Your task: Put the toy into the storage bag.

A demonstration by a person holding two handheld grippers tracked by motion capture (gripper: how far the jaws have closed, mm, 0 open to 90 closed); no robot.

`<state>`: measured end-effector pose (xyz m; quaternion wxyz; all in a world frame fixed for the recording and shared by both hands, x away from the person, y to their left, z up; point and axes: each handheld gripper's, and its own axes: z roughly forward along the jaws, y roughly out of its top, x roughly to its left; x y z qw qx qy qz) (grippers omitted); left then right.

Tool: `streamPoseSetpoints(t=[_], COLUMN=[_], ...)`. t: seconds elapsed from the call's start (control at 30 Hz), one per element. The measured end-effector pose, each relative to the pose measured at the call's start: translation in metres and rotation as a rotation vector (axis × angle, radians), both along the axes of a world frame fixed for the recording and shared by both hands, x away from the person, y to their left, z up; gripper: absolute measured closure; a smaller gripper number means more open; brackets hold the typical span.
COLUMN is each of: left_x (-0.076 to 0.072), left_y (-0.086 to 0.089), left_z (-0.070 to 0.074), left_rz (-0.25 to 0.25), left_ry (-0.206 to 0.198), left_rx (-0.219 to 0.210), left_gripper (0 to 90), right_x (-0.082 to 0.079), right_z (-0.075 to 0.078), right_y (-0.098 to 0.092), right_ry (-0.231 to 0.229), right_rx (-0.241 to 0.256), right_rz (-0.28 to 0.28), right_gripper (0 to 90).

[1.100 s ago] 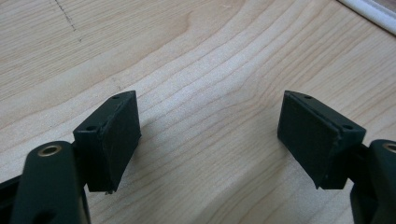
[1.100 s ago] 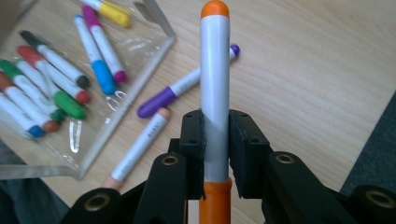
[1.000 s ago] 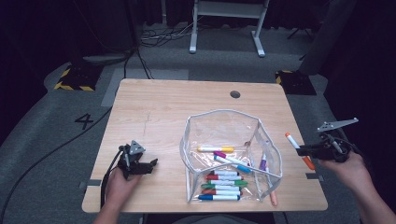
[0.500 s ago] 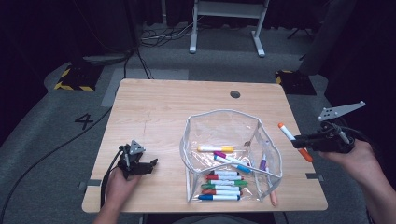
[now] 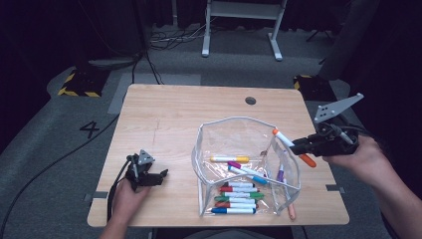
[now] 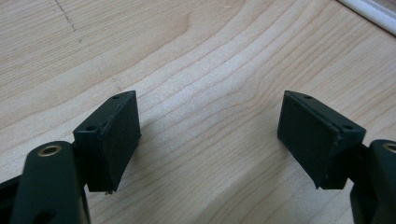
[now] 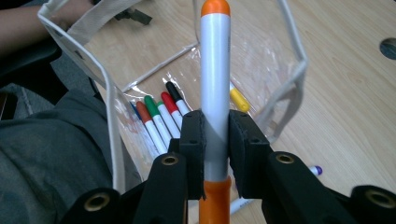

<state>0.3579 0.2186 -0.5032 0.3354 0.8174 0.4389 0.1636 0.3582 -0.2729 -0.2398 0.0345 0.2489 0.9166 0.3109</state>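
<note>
My right claw (image 5: 298, 145) is clamped on an orange marker (image 5: 293, 147), which I hold in the air above the right edge of the bench (image 5: 179, 109), just at the right rim of the clear pouch (image 5: 234, 124). In the right gripper view the two jaws squeeze the marker's white barrel (image 7: 215, 79) a little above its orange cap, and its orange tail points out over the pouch's open mouth. In the high view the marker lies tilted, tail end up and toward the pouch, cap end down and toward the right edge.

The pouch stands open near the front edge, right of the middle. Inside it lie several markers: a yellow one (image 5: 229, 159) toward the back, then a purple and a blue, and a row of red, green and blue ones (image 5: 239, 196) at the front. One more marker (image 5: 291, 212) lies on the bench just outside the pouch, by the front right corner.

My left claw (image 5: 160, 175) rests on the bench near the front left corner, well apart from the pouch. Its jaws stand wide apart with bare wood (image 6: 205, 116) between them.
</note>
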Motion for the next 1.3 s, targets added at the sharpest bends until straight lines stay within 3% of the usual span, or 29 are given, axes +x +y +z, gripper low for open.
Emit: streamPoseSetpoints(t=[0.2,0.5,0.9,1.3], left_x=[0.0,0.0,0.0,0.0], left_y=[0.0,0.0,0.0,0.0], left_z=[0.0,0.0,0.0,0.0], left_rz=[0.0,0.0,-0.001,0.0], left_ry=[0.0,0.0,0.002,0.001], left_rx=[0.0,0.0,0.0,0.0], left_gripper=[21.5,21.5,21.5,21.5], right_x=[0.003,0.012,0.03,0.028], right_z=[0.005,-0.005,-0.042,-0.079], right_y=[0.029,0.069,0.105,0.132], right_ry=[0.006,0.035,0.088,0.15], right_rx=[-0.024,-0.068,-0.159,-0.245], right_rz=[0.066,0.136,0.174,0.239], right_gripper=[76.2,76.3,76.3,76.3])
